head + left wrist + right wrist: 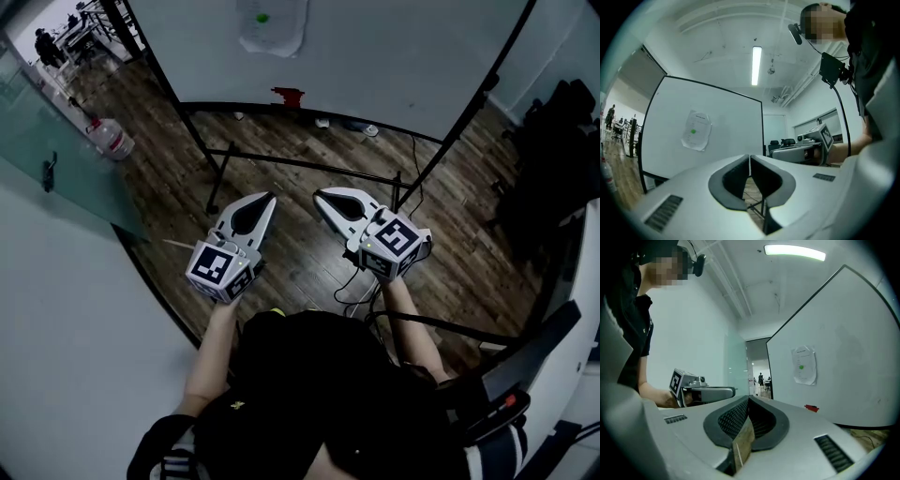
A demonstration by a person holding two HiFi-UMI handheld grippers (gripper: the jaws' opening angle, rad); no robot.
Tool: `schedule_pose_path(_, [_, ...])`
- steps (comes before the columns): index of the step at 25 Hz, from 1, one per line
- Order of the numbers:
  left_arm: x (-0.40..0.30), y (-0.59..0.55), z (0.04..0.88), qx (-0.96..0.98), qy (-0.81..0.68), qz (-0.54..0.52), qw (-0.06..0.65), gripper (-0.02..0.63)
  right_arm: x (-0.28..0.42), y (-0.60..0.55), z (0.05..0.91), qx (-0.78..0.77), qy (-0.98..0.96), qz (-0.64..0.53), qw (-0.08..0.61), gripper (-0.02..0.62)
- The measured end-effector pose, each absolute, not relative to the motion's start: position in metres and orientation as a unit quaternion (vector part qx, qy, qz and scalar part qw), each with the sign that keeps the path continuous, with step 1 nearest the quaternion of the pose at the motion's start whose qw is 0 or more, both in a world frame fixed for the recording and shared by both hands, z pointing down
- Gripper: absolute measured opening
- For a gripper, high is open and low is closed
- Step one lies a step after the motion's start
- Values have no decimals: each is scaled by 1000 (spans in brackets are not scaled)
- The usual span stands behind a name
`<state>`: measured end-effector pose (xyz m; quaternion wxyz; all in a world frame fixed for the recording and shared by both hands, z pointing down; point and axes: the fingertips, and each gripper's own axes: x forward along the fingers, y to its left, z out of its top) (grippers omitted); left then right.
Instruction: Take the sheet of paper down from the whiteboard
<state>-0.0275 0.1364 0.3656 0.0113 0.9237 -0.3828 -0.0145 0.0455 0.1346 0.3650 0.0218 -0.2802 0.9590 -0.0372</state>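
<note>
The sheet of paper (272, 26) hangs on the whiteboard (375, 56), pinned by a green round magnet (262, 17). The same paper (696, 130) shows left of centre in the left gripper view, and the paper (804, 365) sits right of centre in the right gripper view. My left gripper (272, 198) and right gripper (319, 194) are held level, side by side, well short of the board. Both are shut with nothing between the jaws. The left gripper (749, 157) and the right gripper (749, 400) each show their jaw tips touching.
The whiteboard stands on a black frame (309, 166) over a wooden floor. A red eraser (288, 96) sits at the board's lower edge. A plastic bottle (111, 139) stands on the floor at the left by a glass wall. Cables (361, 281) lie below the grippers.
</note>
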Motion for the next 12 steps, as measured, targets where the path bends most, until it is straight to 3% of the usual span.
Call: schedule_pose_path(12, [-20, 140, 377, 917, -397, -11, 28, 23, 51, 136, 378, -268, 962, -51, 19, -3])
